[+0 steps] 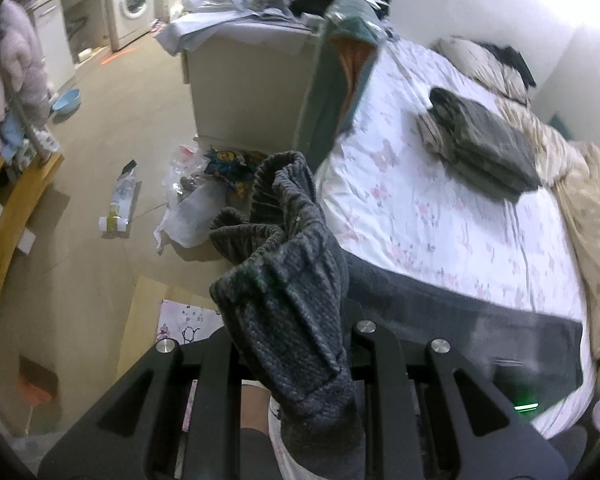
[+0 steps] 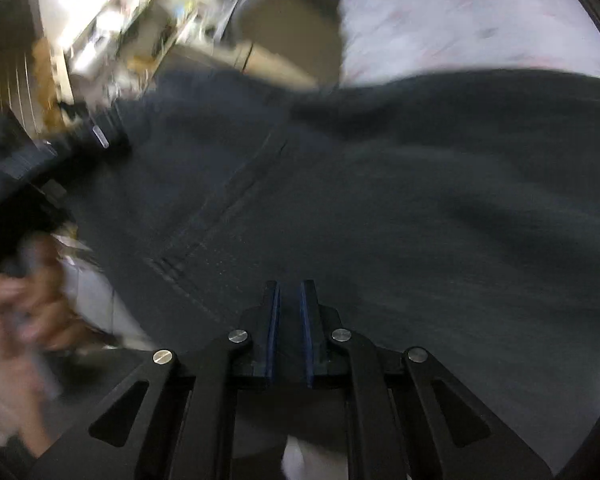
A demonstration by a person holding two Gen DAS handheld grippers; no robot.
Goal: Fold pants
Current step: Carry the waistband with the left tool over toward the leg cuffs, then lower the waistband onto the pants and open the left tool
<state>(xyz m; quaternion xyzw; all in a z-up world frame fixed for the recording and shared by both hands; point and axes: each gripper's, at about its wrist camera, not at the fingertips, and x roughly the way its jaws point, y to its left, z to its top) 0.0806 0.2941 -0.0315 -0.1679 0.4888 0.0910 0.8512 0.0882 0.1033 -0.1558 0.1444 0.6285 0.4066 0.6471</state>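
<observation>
Left gripper (image 1: 300, 340): black two-finger frame along the lower edge of the left wrist view, angled steeply downward; fingers hidden under bunched dark grey knit fabric, jaws clamped on it.

Right gripper (image 2: 290, 296): lower centre of the right wrist view, angled downward; blue-lined pads (image 2: 275, 320) parallel with a narrow gap, nothing between them.

Hand (image 2: 24, 304): lower left of the right wrist view, heavily blurred; grip unclear.

One pair of dark grey ribbed knit pants (image 1: 292, 280) and one folded stack of olive-grey clothes (image 1: 480, 148) lie on the one floral-sheeted bed (image 1: 420, 216). One white front-loading washing machine (image 1: 130, 4), one pale blue plastic basin (image 1: 66, 100), two black grippers.
</observation>
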